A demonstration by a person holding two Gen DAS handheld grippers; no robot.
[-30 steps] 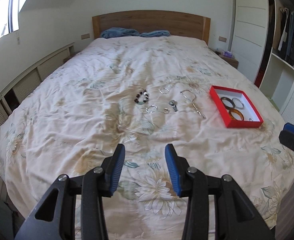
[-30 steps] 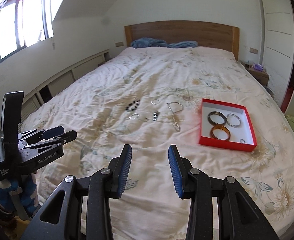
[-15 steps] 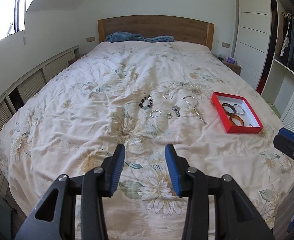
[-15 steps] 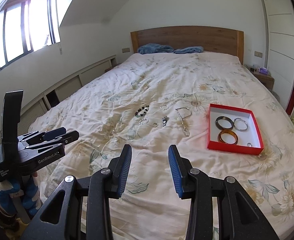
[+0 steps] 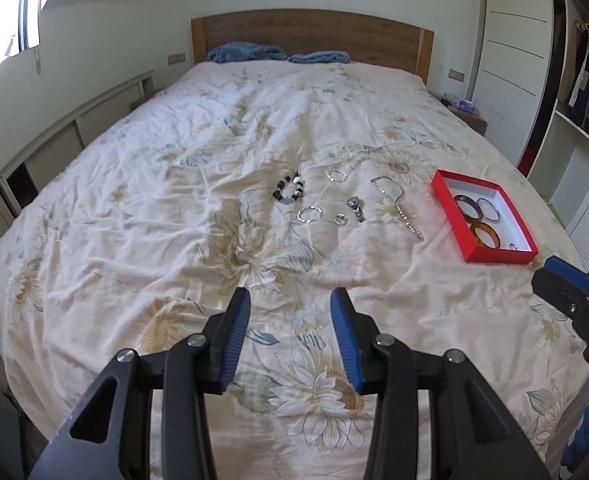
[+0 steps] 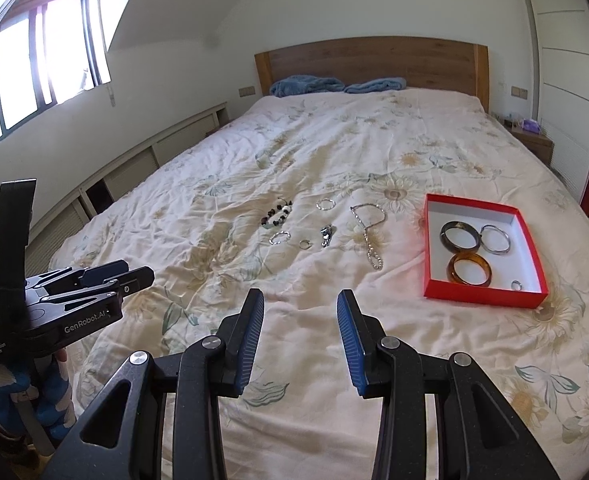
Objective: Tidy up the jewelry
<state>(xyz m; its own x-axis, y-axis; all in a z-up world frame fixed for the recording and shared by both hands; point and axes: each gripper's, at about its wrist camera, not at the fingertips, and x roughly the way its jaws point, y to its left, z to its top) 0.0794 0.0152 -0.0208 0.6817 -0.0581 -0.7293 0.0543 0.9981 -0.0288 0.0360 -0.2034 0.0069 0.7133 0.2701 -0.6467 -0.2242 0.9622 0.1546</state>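
Loose jewelry lies mid-bed on a floral duvet: a dark beaded bracelet (image 5: 289,190) (image 6: 277,216), silver rings (image 5: 310,214) (image 6: 326,203), a small metal clasp piece (image 5: 355,208) (image 6: 326,235) and a silver chain (image 5: 398,204) (image 6: 368,232). To their right sits a red box (image 5: 446,184) (image 6: 482,298) holding three bangles and a small ring. My left gripper (image 5: 290,300) and right gripper (image 6: 300,300) hover over the bed's near end, both open with nothing between the pads, well short of the jewelry.
A wooden headboard (image 6: 370,60) with blue folded towels (image 5: 246,52) stands at the far end. Low wall cabinets run along the left, a wardrobe (image 5: 574,80) and nightstand (image 6: 532,136) along the right. The left gripper also shows at the right wrist view's left edge.
Both views have drawn a little closer to the bed and tilted up slightly; the jewelry and red box sit lower and larger in frame. Jaw gaps are unchanged.
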